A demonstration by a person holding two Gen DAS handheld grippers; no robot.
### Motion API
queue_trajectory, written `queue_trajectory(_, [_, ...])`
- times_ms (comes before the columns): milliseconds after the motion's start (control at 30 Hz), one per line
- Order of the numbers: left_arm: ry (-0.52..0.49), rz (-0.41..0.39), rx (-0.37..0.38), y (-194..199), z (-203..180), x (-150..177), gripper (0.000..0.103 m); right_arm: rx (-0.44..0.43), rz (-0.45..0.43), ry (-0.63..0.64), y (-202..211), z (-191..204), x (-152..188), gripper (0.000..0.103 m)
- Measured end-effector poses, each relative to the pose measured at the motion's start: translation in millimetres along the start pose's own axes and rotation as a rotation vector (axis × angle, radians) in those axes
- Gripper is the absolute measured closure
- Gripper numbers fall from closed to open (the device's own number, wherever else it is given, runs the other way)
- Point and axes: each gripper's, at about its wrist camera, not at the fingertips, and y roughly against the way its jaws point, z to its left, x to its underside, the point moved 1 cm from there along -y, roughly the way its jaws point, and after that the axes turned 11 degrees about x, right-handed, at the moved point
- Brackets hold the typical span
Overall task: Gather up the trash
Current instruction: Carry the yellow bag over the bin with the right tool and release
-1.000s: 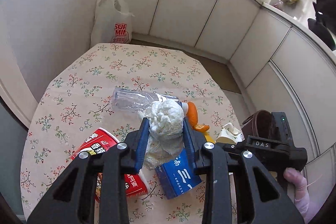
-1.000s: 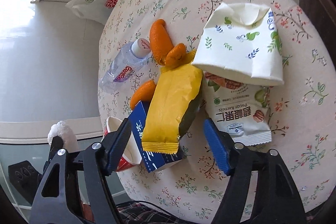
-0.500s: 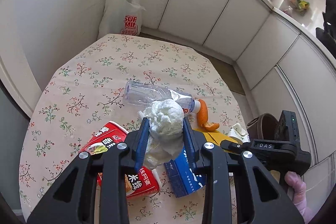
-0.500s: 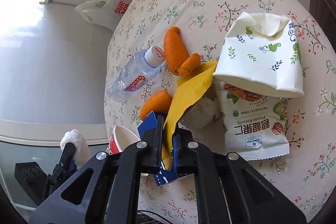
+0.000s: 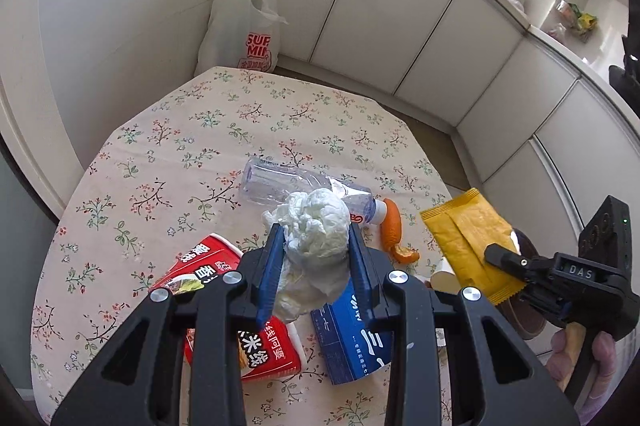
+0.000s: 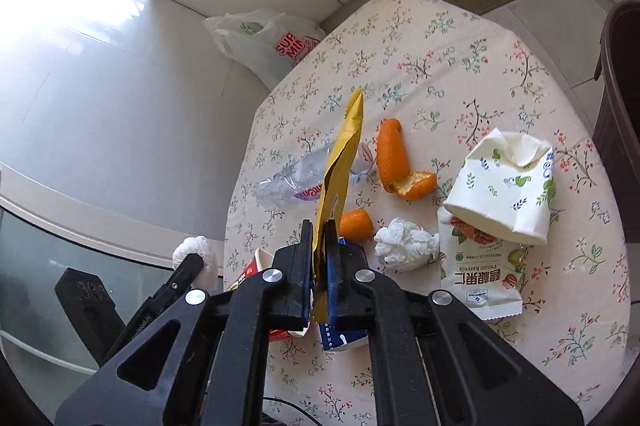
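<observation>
A: How are the tongs set, and what is held?

B: The right gripper [image 6: 319, 258] is closed almost flat on the lower edge of a flat yellow foil wrapper [image 6: 340, 162], which is held upright above the floral-clothed round table [image 6: 472, 66]. The left gripper [image 5: 316, 258] is partly closed on a crumpled white tissue wad [image 5: 316, 226], pressed between its blue pads.

A: What could go wrong from here?

B: The wrapper is pinched only by its thin crimped end, so it could be lost by slipping if swung sharply. The wad is soft and bulges past the pads; a loose fold could be shed. Neither is judged likely if both are carried gently.

A: What lies just beyond the tongs?

B: Under the left gripper a red paper noodle cup [image 5: 244, 330] is seen on its side; little can be made out inside it. Beside it lies a blue cardboard box [image 5: 352, 338]. Just past the right gripper's tips a second crumpled white tissue [image 6: 404, 244] and curled orange peel pieces [image 6: 394, 158] are seen, with a clear plastic bottle [image 5: 296, 182] lying flat, apparently empty.

A: And the containers further out?

B: To the right of the right gripper a crushed white floral paper cup [image 6: 504, 186] rests on a nut snack pouch [image 6: 480, 266]. Beyond the table's far edge a white plastic shopping bag [image 5: 240, 26] stands on the floor; its contents cannot be told. It is judged the probable destination.
</observation>
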Motion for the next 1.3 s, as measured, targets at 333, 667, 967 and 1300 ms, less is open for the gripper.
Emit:
queue_trajectory(333, [0.007,-0.018,0.006,0,-7,0,0.071,0.124,-0.273,0.039,78,-19,-29,0.098])
queue_trajectory(667, [-0.020,-0.021,0.022,-7,-23,1,0.071,0.341,-0.518,-0.014,152,-77,-54,0.097])
queue_trajectory(967, [-0.113,-0.024,0.031,-17,-65,5,0.071,0.616,-0.605,-0.078,179,-139,-69,0.097])
queue_trajectory(1300, [-0.178,-0.009,0.126,-45,-142,1,0.071,0.729,-0.593,-0.135,194,-180,-70,0.042])
